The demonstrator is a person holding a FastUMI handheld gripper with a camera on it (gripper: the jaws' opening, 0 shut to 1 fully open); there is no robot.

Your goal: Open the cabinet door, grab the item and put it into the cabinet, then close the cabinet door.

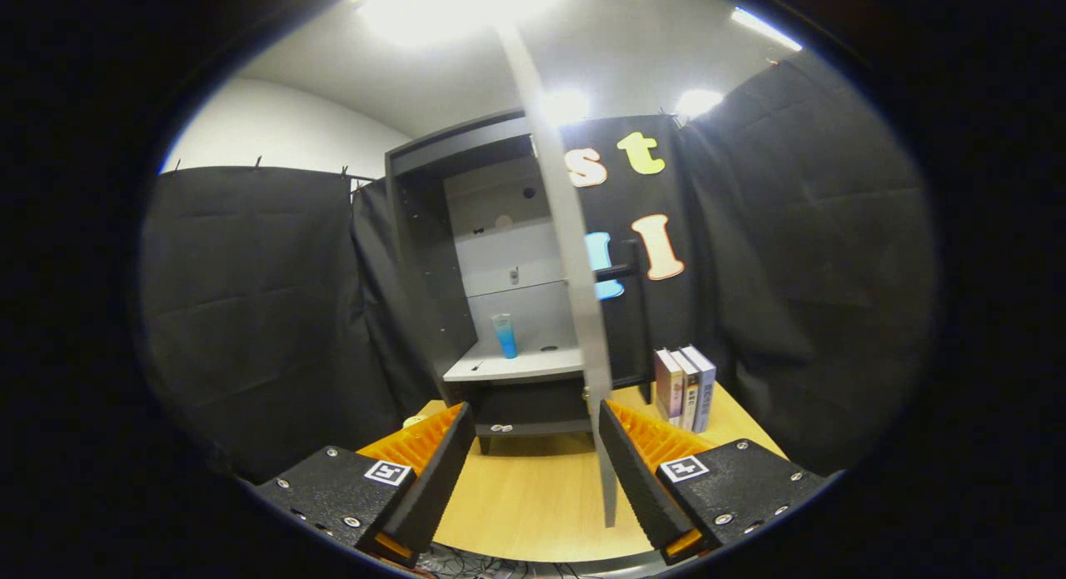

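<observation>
fingers (533, 466) spread wide, empty; cabinet door (575, 271) edge between them.

My one camera rides on the gripper (533, 466), low over the wooden table (533, 496), looking forward along both fingers (433, 471) straight at the open cabinet (491, 312) at twelve o'clock. The door (575, 254) stands edge-on just ahead, books (684, 387) at one o'clock, the cabinet near

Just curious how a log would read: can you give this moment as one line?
cabinet door: open, edge-on | blue tube: upright on cabinet shelf | gripper: jaws open, empty | books: standing on table | step left: close door
</observation>
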